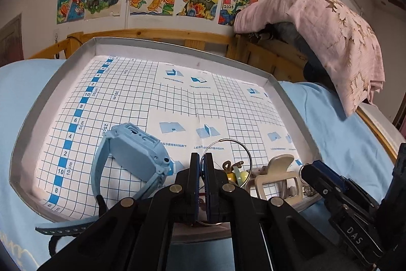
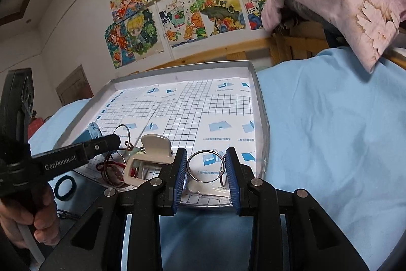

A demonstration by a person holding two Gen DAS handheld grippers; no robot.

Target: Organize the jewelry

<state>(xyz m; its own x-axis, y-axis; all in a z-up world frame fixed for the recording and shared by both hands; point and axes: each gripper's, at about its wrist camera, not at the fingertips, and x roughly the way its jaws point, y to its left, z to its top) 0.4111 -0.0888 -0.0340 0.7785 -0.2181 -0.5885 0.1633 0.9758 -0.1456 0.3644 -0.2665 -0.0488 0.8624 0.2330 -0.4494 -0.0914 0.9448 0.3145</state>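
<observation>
- Jewelry sits in a shallow tray (image 1: 38,103) lined with blue grid paper, the tray resting on a light blue sheet (image 2: 330,131).
- Left gripper (image 1: 202,159) is clenched tight on one thin wire hoop (image 1: 236,144), which arcs up and right from between the fingers.
- Right gripper (image 2: 206,156) stands released, fingers wide apart, just over the tray's near edge.
- Between those open fingers lie two silver rings (image 2: 203,166), linked together, flat on the paper; a pale flat piece below them is too blurred to name.
- One blue watch (image 1: 134,154) rests on its side to the left, its strap (image 1: 66,226) hanging over the tray's near rim.
- One cream hair claw (image 1: 276,177) lies near the middle of the front edge, beside a small knot of charms (image 1: 234,172).
- One dark red cord (image 2: 111,166) loops under the left gripper in the right wrist view.
- One dark hair tie (image 2: 65,187) lies outside the tray, on the sheet.
</observation>
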